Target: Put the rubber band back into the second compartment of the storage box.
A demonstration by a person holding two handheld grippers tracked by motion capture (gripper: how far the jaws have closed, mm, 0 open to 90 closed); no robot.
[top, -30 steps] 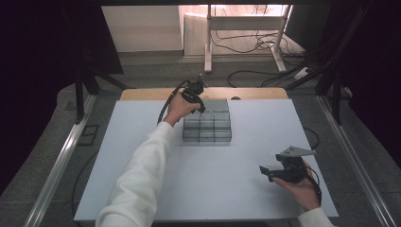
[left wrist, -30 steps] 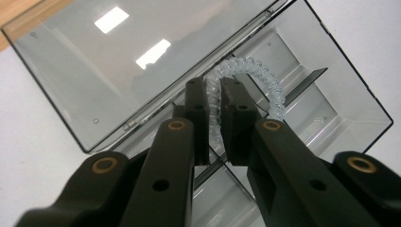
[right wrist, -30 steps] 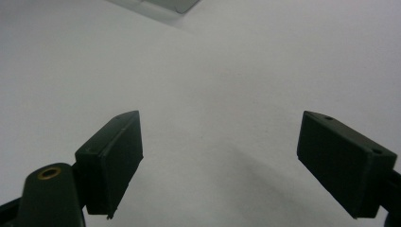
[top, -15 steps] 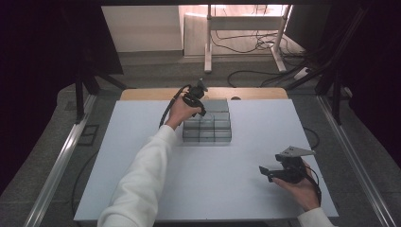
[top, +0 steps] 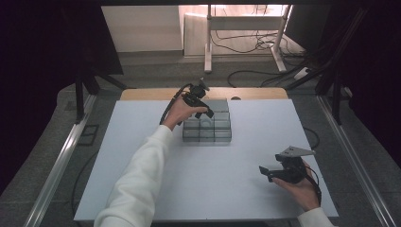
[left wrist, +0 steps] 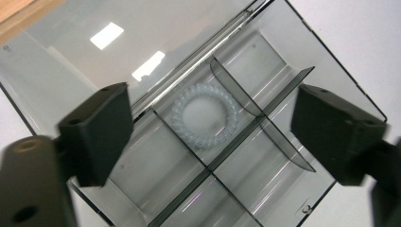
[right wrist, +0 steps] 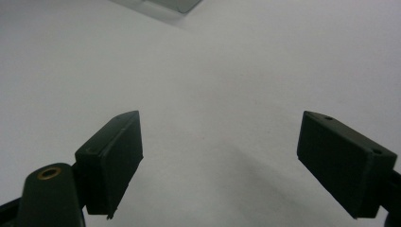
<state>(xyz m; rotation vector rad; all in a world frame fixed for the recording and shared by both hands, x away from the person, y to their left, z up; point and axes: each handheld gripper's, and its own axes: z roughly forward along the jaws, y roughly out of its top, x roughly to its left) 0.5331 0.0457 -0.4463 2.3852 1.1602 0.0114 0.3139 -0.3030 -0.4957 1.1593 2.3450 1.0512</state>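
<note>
White worktop [top: 142,156]; smoked clear divided box [top: 207,126] at far centre, lid open, corners cut off in left gripper view; left gripper [left wrist: 210,127] above it, jaws wide, empty; right gripper [right wrist: 220,156] wide, empty, near edge; coiled hair tie [left wrist: 204,115] in one compartment, partly blurred.

**Hidden, cropped and too small to read**

In the high view the left hand-held gripper [top: 202,107] covers the far-left part of the clear divided box [top: 208,128], and the box's contents are too small to tell. In the left gripper view that box [left wrist: 265,156] runs past the bottom edge, and the near jaws are blurred. In the right gripper view, a clear corner [right wrist: 177,5] is cropped by the top edge.
</note>
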